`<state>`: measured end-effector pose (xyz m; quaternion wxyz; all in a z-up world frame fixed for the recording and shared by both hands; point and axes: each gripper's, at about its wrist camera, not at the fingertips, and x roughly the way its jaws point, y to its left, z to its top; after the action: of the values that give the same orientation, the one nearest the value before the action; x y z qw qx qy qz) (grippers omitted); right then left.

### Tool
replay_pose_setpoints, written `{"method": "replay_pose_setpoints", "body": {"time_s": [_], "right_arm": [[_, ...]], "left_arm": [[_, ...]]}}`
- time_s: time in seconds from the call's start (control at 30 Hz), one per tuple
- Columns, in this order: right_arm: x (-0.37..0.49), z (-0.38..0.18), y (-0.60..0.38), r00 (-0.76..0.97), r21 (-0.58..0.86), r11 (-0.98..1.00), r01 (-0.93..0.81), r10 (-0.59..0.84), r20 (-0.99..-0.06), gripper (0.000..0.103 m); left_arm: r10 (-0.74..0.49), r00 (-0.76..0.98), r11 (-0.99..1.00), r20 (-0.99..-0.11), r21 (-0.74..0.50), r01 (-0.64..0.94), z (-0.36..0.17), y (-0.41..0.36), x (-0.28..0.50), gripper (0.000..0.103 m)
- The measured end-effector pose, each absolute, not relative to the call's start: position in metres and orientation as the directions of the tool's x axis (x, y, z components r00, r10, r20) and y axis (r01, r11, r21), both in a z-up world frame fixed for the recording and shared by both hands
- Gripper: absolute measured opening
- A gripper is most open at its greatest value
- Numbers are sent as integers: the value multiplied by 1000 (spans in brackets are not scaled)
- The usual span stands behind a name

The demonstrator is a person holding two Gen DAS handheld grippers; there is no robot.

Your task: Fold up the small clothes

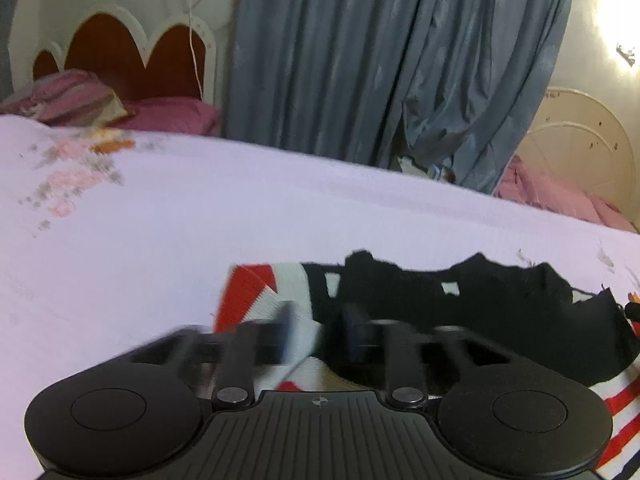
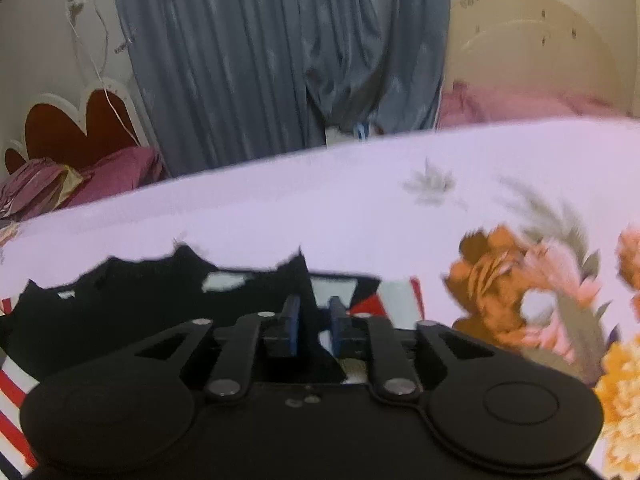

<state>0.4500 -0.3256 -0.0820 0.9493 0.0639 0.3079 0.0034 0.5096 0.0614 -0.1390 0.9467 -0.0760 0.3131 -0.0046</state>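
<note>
Clothes are lying on the bed (image 1: 160, 220), which is wearing a pale purple sheet with flowers on it. In the left wrist view, the striped garment (image 1: 256, 292) in red, white and black is lying flat, and a black garment (image 1: 480, 300) is lying crumpled on top of it, more to the right. The left tongs (image 1: 316, 320) are hanging over the striped cloth with their jaws apart, gripping nothing. In the right wrist view, the right tongs (image 2: 314, 320) are standing just a little apart, and a flap of the black garment is sticking up between the blue pads (image 2: 295, 320). The pads are not squeezing it. A blue-grey curtain (image 2: 260, 60) is hanging behind the bed.
</note>
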Motion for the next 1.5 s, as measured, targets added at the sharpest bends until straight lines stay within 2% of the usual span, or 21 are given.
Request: {"method": "replay_pose_setpoints", "body": {"time_s": [0.07, 0.13, 0.2, 0.3, 0.4, 0.57, 0.7, 0.97, 1.07, 1.5], "right_arm": [[441, -76, -320, 821, 123, 992, 14, 59, -568, 22], [435, -73, -313, 822, 126, 992, -9, 79, -564, 21], [430, -73, -301, 812, 138, 989, -47, 118, -572, 21], [426, -77, -277, 787, 136, 985, -108, 168, -594, 21], [422, -86, -252, 759, 135, 979, -155, 205, -618, 21], [414, -97, -230, 753, 87, 980, -180, 194, -629, 21], [403, -101, -244, 771, -5, 989, -145, 110, -627, 20], [381, -104, -286, 783, -29, 999, -43, 16, -622, 19], [376, -100, -278, 781, -33, 999, -21, -4, -625, 22], [350, -92, -219, 774, 60, 989, -138, 146, -617, 24]], "left_arm": [[-47, 827, 990, -561, -134, -34, -131, 59, 497, 66], [-80, 831, 992, -551, -129, 10, -124, 57, 491, 66], [-165, 833, 984, -528, -151, 100, -118, 48, 482, 66], [-259, 796, 966, -547, -165, 201, -115, 23, 476, 66], [-297, 765, 955, -571, -172, 241, -121, 0, 476, 66], [-253, 725, 967, -640, -137, 217, -143, -12, 478, 66], [-199, 741, 976, -642, -66, 205, -150, 4, 467, 66], [-159, 744, 985, -649, -57, 160, -149, 32, 458, 66], [-153, 741, 987, -654, -72, 140, -145, 33, 454, 66], [-233, 724, 971, -649, -109, 214, -133, 7, 422, 67]]}}
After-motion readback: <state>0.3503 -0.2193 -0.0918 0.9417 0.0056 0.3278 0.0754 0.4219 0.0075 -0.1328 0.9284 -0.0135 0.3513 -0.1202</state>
